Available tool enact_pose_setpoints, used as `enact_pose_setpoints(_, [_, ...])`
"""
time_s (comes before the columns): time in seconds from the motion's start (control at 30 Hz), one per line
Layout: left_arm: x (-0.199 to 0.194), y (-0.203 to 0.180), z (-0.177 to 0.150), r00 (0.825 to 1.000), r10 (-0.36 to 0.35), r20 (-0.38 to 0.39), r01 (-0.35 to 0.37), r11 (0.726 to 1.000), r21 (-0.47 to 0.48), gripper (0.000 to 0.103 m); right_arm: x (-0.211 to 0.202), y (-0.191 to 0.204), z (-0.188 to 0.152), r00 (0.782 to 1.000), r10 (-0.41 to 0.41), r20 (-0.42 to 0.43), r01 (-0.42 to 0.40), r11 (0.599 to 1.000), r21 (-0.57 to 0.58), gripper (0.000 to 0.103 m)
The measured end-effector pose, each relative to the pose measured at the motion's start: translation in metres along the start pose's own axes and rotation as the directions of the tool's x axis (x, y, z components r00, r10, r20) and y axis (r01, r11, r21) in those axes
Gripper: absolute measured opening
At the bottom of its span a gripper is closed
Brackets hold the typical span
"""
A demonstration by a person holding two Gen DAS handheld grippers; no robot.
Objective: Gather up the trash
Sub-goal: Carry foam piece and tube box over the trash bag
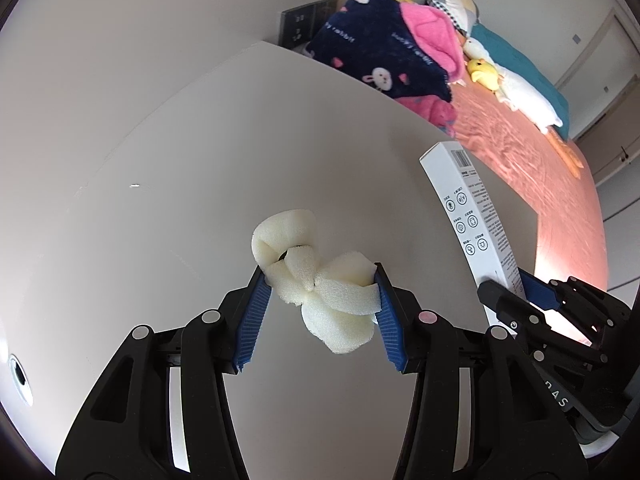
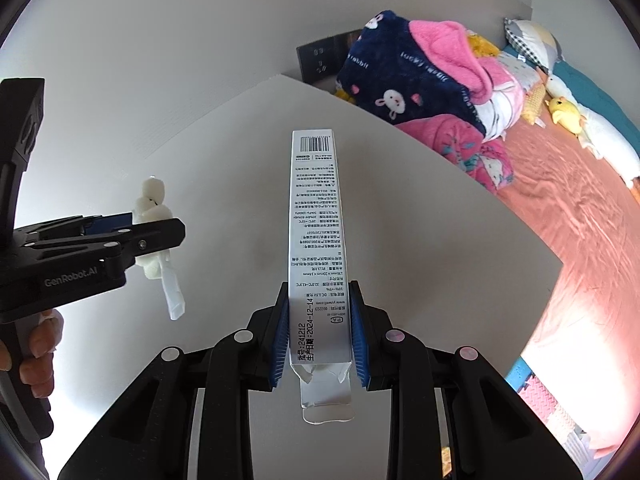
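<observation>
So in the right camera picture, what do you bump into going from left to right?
Hand → left gripper holding foam → box in the right gripper → blankets → yellow duck toy.

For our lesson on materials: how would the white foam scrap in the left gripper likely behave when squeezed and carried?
The foam scrap probably compresses easily: it looks folded and bunched between the left gripper pads. It seems light, and its loose end dangles, so likely floppy.

Count: one foam piece (image 1: 320, 280), one white carton (image 2: 316, 240), two grippers: left gripper (image 1: 318, 276), right gripper (image 2: 319, 312).
</observation>
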State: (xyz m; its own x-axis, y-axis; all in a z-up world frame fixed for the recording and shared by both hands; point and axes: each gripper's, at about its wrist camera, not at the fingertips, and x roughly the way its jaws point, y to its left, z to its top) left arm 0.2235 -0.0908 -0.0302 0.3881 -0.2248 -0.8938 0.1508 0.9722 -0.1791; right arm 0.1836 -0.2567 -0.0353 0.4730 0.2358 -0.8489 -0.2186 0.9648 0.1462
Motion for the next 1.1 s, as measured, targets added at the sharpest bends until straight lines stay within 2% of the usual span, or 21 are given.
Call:
enact_pose_setpoints(0.6, [-0.04,-0.057,-0.043,0.998,-0.059,0.023,0.056,0.993,0.107,0.05,-0.081,-0.023,-0.053,0.997,-0.043,0.065,0.04,0.998,0.051,0.029])
enact_pose_setpoints(1.1, [-0.048,-0.091,-0.075,0.995,-0.098,0.007,0.096,0.98,0.173,0.051,-0.124,-0.036,-0.098,0.994,-0.062,0.087,0.054,0.994,0.094,0.029])
